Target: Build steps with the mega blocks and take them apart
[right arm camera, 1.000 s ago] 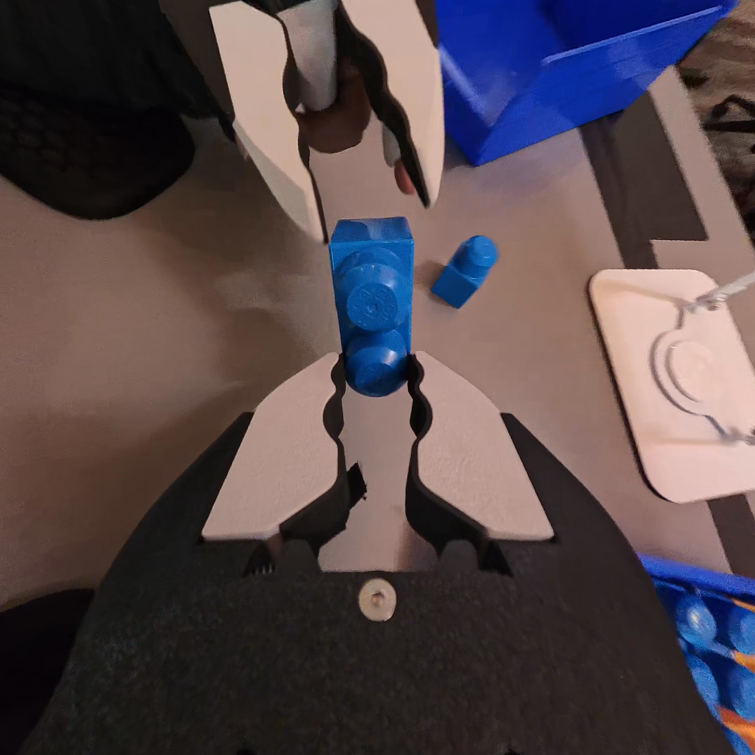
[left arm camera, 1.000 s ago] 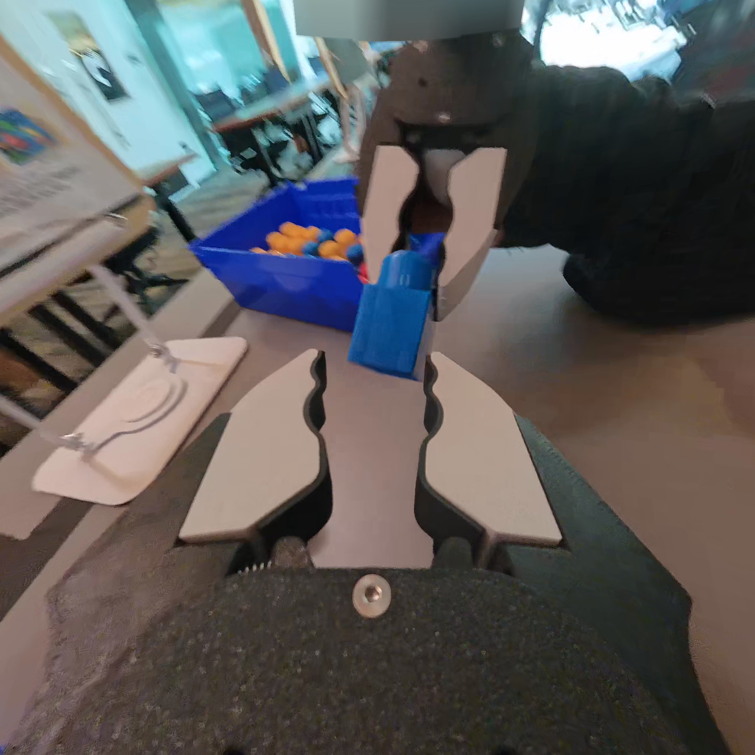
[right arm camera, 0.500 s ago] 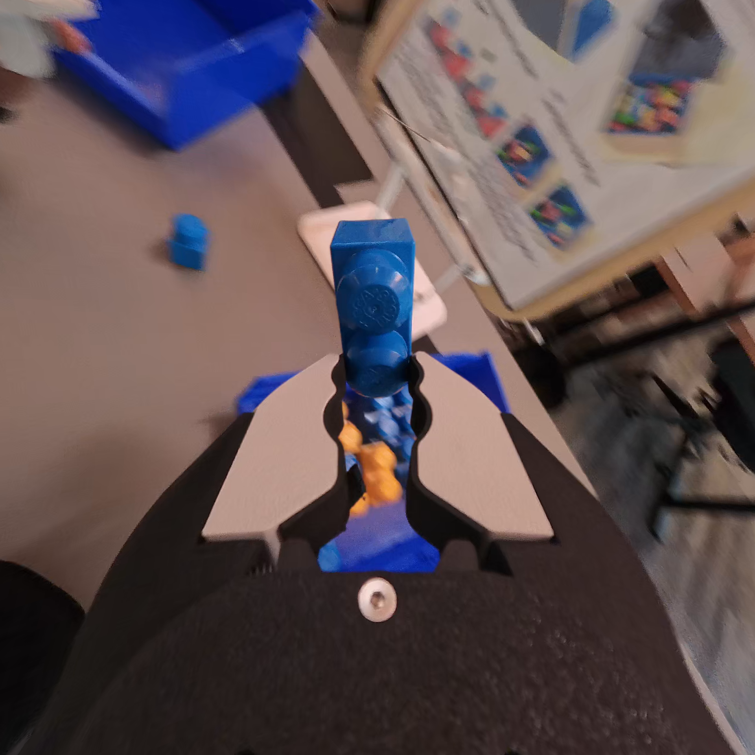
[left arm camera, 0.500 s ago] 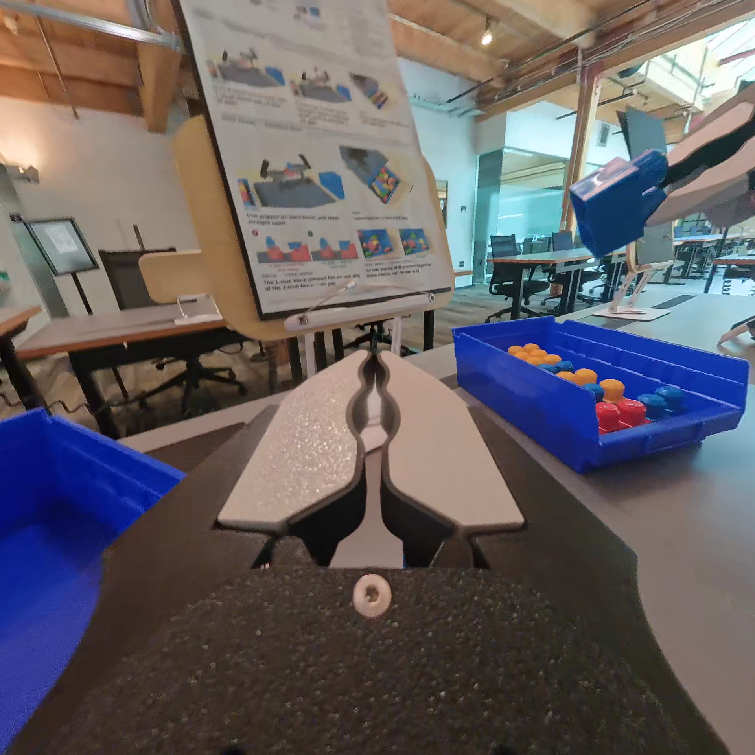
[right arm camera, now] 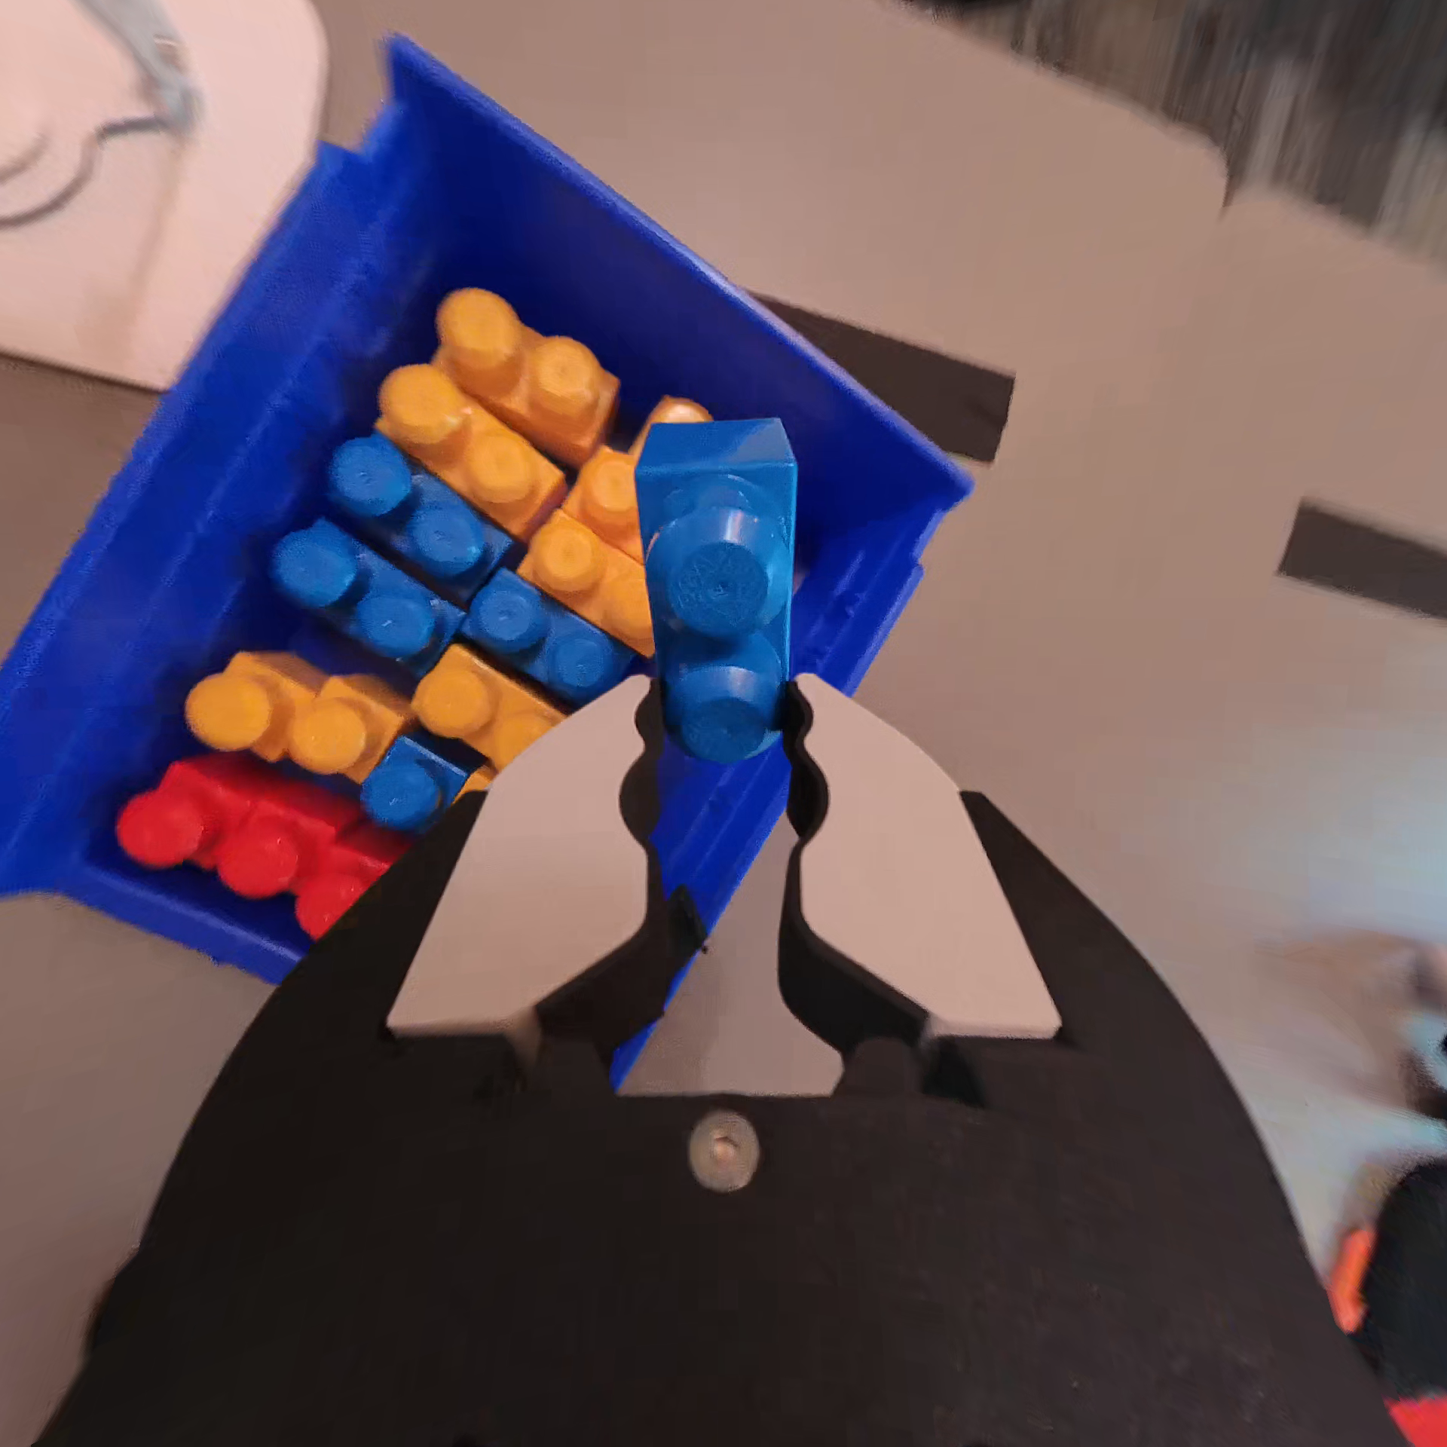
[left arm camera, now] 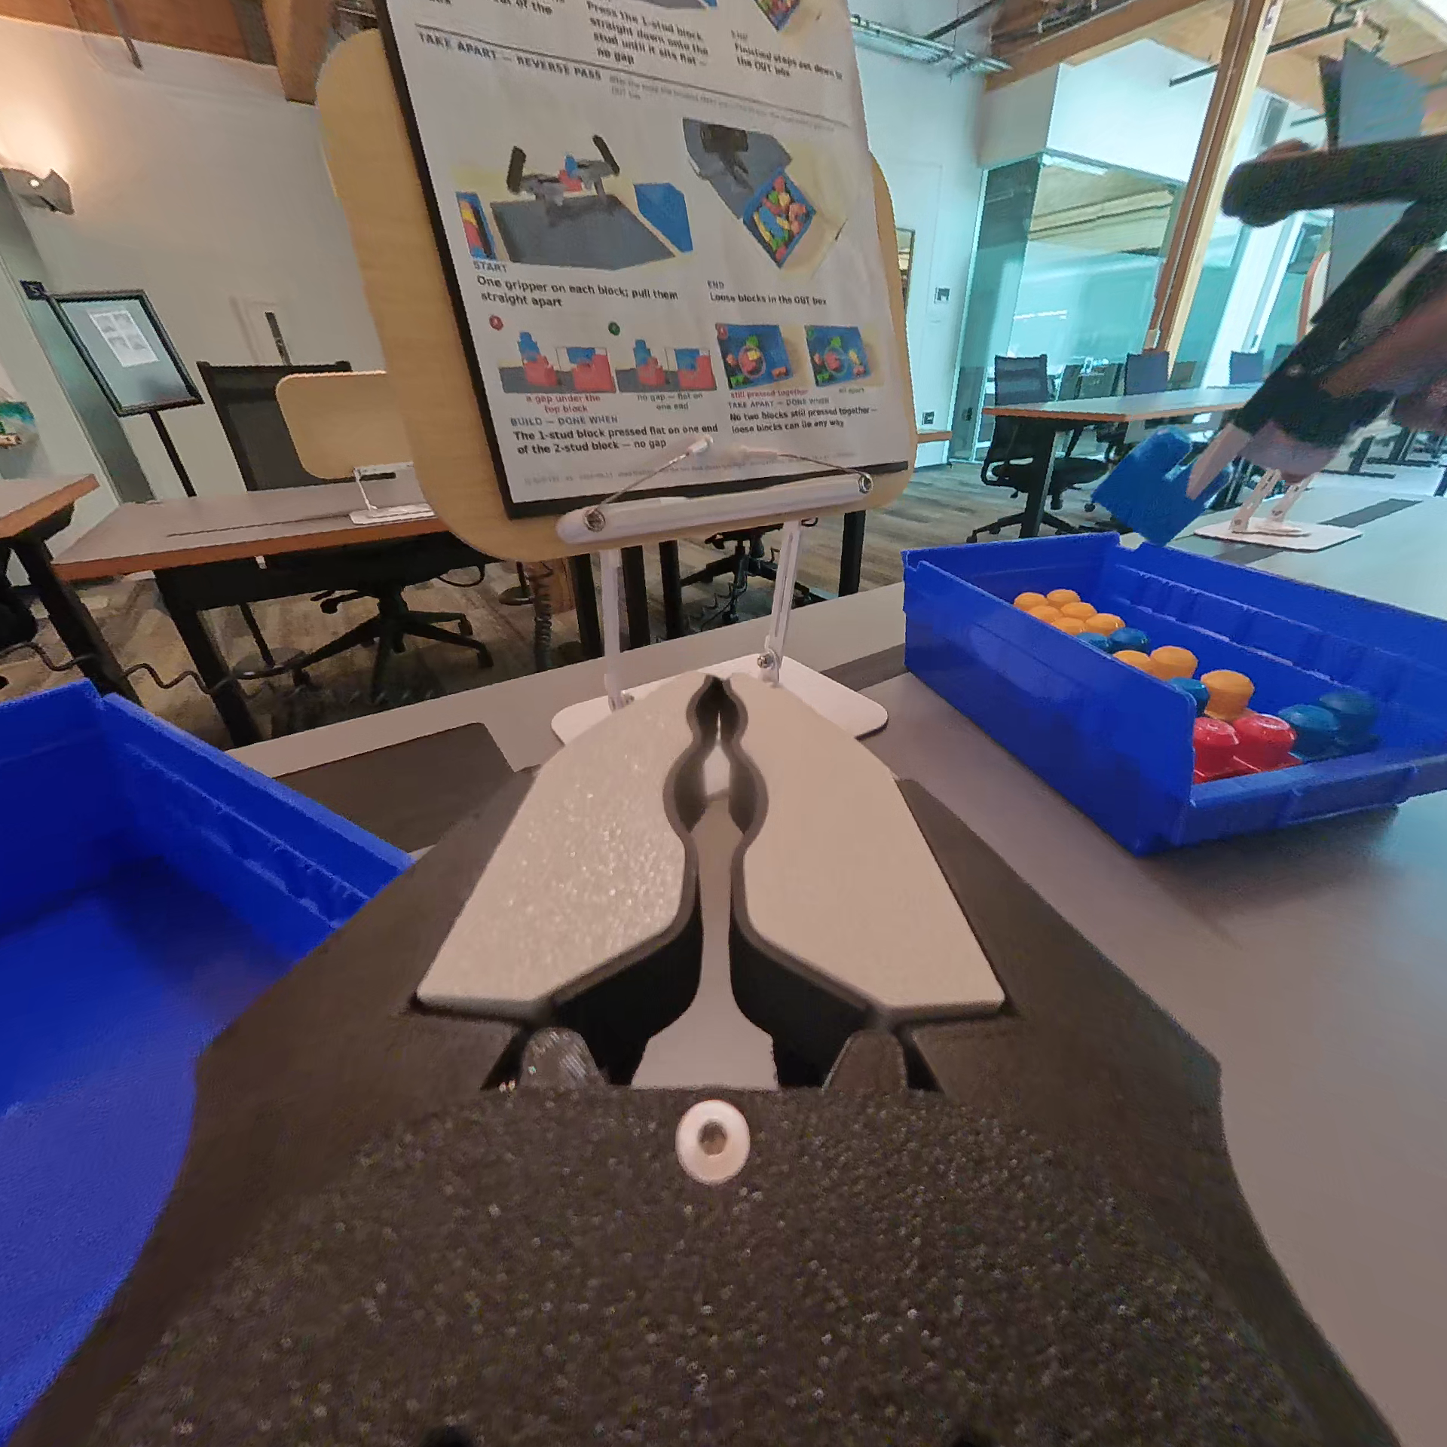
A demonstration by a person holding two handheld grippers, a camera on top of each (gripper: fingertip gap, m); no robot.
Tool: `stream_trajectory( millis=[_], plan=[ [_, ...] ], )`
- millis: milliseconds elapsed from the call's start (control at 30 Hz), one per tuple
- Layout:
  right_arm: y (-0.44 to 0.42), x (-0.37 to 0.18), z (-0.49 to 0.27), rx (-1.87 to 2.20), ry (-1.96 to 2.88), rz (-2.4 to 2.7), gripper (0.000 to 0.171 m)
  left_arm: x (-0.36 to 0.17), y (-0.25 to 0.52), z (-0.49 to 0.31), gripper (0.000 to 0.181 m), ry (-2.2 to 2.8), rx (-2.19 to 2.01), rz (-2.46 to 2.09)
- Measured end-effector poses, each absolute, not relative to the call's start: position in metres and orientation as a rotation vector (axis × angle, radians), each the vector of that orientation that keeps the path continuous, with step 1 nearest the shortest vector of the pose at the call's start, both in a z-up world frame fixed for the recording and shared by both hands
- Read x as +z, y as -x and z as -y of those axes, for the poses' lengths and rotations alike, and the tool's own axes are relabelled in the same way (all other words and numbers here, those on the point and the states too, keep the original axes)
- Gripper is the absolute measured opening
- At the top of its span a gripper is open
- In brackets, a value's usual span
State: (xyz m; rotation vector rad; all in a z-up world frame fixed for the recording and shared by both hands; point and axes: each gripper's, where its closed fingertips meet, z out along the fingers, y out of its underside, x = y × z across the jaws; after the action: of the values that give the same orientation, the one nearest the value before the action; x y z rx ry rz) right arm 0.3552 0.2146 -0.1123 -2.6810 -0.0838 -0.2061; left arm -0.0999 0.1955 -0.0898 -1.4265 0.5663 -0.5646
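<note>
Right gripper point(right arm camera: 724, 705) clamping a blue two-stud block point(right arm camera: 716, 564) above the filled blue bin point(right arm camera: 501, 227), left gripper point(left arm camera: 716, 697) empty, jaws nearly together.

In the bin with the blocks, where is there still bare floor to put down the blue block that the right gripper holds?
The blue bin is bare along its far wall, beyond the orange blocks. The near end is crowded with red blocks. The right gripper holds the blue two-stud block above the right side.
</note>
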Motion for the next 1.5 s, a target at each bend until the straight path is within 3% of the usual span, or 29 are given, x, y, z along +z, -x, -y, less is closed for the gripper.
stream_trajectory(
  millis=[400, 800, 1133, 1367, 1500],
  plan=[
    [-0.362, -0.188, -0.212, -0.222, 2.879, -0.435, 0.029, -0.09, 0.098, -0.193, 0.0, 1.44, -0.564, -0.595],
    [-0.359, -0.22, -0.21, -0.279, 2.978, -0.541, 0.03, -0.09, 0.104, -0.198, 0.0, 1.453, -0.571, -0.6],
    [-0.359, -0.22, -0.215, -0.273, 2.966, -0.502, 0.03, -0.095, 0.099, -0.197, 0.0, 1.466, -0.567, -0.625],
    [-0.357, -0.203, -0.223, -0.256, 2.921, -0.427, 0.047, -0.096, 0.098, -0.196, 0.0, 1.468, -0.572, -0.634],
    [-0.359, -0.164, -0.237, -0.302, 2.829, -0.3, 0.054, -0.097, 0.097, -0.196, 0.0, 1.472, -0.572, -0.641]
  ],
)
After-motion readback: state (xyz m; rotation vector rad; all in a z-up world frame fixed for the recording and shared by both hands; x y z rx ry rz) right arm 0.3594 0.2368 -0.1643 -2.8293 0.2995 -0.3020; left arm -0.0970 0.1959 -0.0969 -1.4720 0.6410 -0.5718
